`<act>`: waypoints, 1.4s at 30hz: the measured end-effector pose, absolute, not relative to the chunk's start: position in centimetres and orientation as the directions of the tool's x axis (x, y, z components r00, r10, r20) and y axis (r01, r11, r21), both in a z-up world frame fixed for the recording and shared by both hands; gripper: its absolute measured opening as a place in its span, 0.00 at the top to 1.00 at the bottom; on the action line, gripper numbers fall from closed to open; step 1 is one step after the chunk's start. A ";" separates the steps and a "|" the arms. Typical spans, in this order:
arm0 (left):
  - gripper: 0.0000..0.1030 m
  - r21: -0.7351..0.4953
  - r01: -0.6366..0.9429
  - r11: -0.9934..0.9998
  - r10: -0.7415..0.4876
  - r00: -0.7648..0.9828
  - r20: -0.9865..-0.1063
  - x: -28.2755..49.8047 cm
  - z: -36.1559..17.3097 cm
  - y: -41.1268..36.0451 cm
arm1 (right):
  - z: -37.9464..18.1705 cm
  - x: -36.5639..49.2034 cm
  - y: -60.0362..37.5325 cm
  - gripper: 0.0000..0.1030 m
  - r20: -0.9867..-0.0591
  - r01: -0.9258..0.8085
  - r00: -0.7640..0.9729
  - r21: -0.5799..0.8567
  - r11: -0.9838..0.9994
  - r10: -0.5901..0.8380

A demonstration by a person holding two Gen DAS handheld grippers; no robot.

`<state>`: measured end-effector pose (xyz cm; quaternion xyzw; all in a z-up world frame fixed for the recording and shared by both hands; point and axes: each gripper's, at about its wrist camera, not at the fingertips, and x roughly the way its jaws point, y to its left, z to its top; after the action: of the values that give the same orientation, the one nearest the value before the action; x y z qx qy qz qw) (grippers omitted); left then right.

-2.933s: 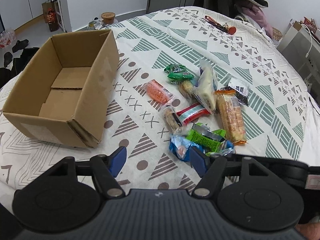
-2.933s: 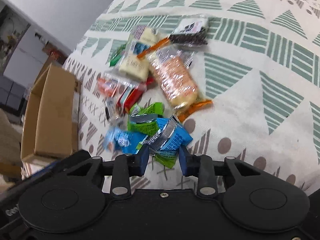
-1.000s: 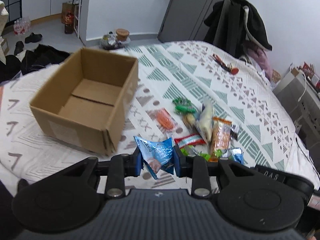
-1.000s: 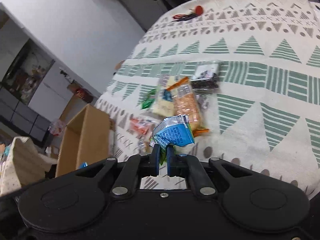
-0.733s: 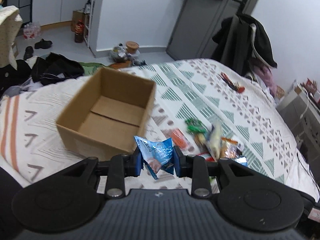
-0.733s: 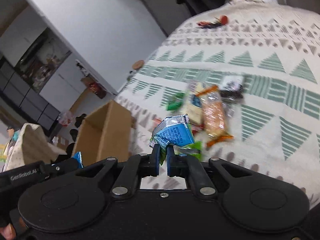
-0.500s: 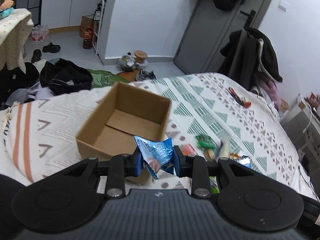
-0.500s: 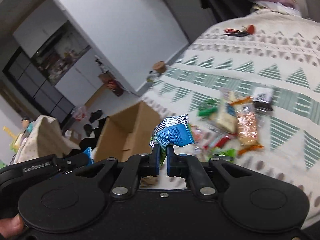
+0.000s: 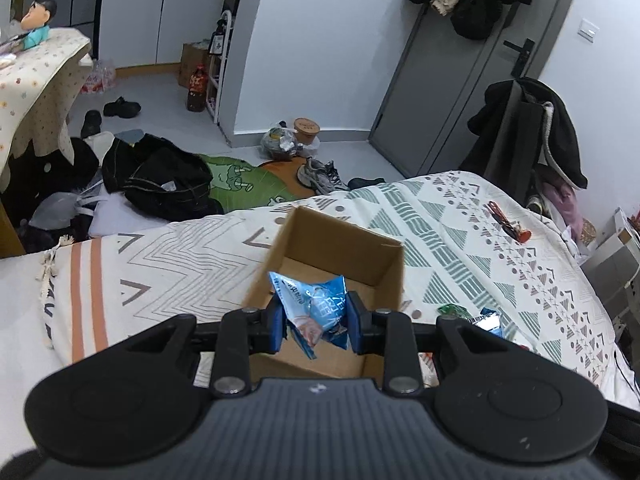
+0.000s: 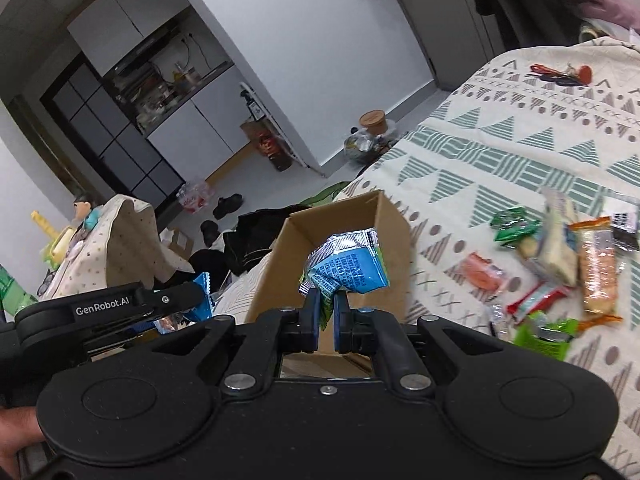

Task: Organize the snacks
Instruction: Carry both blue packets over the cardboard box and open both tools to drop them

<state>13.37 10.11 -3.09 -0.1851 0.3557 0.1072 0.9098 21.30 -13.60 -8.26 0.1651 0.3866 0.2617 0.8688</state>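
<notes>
Hovering over cardboard box (image 9: 384, 258): both claws clamping blue snack packets (image 9: 316, 308).

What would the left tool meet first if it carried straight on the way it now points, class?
Probably the open cardboard box: the left tool, shut on a blue snack packet, points into its bare inside. Depth is unclear, so it may meet the box's floor or far wall first.

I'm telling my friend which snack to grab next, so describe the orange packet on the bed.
On the patterned bedspread, right of the cardboard box, lies a snack pile. At its far right is the orange packet: long, clear, with orange sealed ends, the pile's longest.
</notes>
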 end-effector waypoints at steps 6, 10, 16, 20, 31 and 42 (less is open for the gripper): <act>0.71 -0.270 -0.330 0.904 0.053 0.716 -0.696 14.7 -3.2 12.1 | -8.2 22.2 -11.1 0.94 -0.602 -0.337 0.552 0.472 0.815 0.577; 0.71 -0.267 -0.331 0.905 0.048 0.703 -0.710 15.8 -3.6 12.8 | -8.2 22.8 -9.6 0.94 -0.612 -0.336 0.543 0.469 0.816 0.575; 0.71 -0.287 -0.328 0.900 0.014 0.680 -0.733 17.5 -4.6 13.3 | -8.5 23.4 -8.6 0.94 -0.625 -0.318 0.532 0.478 0.819 0.572; 0.67 -0.278 -0.333 0.901 0.021 0.673 -0.739 17.9 -4.8 13.2 | -8.7 23.8 -8.2 0.94 -0.635 -0.309 0.526 0.477 0.823 0.566; 0.48 -0.260 -0.407 0.876 0.078 0.651 -0.755 16.3 -4.6 13.8 | -8.6 23.9 -7.6 0.88 -0.644 -0.322 0.518 0.462 0.826 0.563; 0.19 -0.208 -0.429 0.879 0.140 0.649 -0.748 14.6 -4.0 11.6 | -7.6 22.7 -11.5 0.44 -0.654 -0.258 0.590 0.404 0.878 0.474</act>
<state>14.59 11.64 -4.00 -0.1867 0.3871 0.1600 0.8886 22.69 -11.49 -7.62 0.1342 0.4025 0.2078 0.8814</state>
